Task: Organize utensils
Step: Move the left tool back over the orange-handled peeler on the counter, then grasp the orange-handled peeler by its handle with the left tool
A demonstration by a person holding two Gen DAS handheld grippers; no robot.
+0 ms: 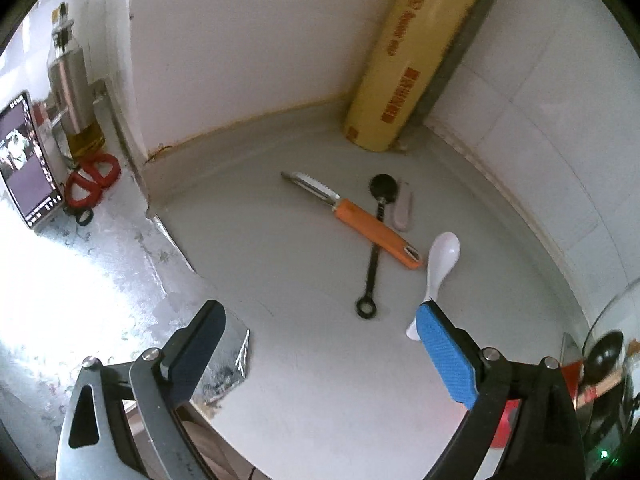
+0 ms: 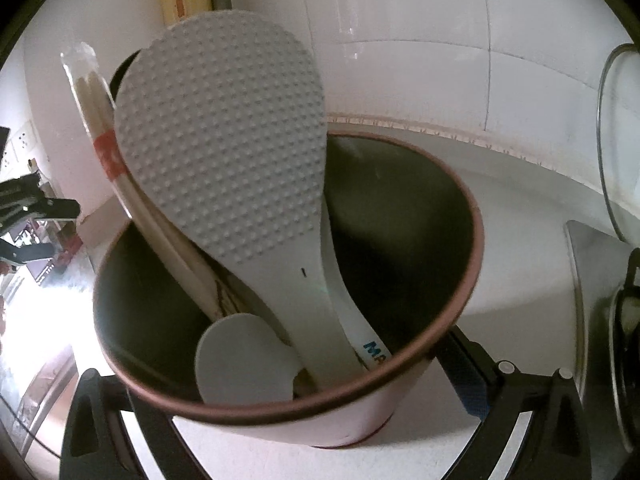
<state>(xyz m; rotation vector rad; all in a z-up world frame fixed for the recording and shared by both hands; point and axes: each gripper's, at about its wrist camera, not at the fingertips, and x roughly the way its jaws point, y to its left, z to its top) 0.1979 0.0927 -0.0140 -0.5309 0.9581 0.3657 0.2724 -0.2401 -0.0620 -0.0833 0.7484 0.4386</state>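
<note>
Hovering over the grey counter [image 1: 304,360], the left gripper [image 1: 320,344] has its jaws spread wide with nothing between them. Its blue-padded finger [image 1: 446,356] sits just in front of the handle end of a white spoon [image 1: 438,264], whether touching cannot be told. Beyond lie an orange peeler [image 1: 368,226], blade pointing away to the left, and a black spoon [image 1: 376,240] that crosses under the peeler's handle, ring end toward the gripper. A small pale utensil [image 1: 403,210] lies just beside the black spoon's bowl (what it is cannot be made out). A yellow wrap roll [image 1: 404,64] leans in the corner. Off to the left stand an oil bottle [image 1: 72,92], red scissors [image 1: 92,180] and a phone [image 1: 28,160].

In the right wrist view, the right gripper [image 2: 280,412] straddles a cup [image 2: 400,368] with a reddish rim, its fingers on either side of the cup wall; actual contact is hidden, so its grip cannot be told. Standing in the cup are a dimpled rice paddle [image 2: 224,160], wrapped chopsticks [image 2: 96,104] leaning left, and a smaller white spoon [image 2: 244,356] near the rim.
</note>
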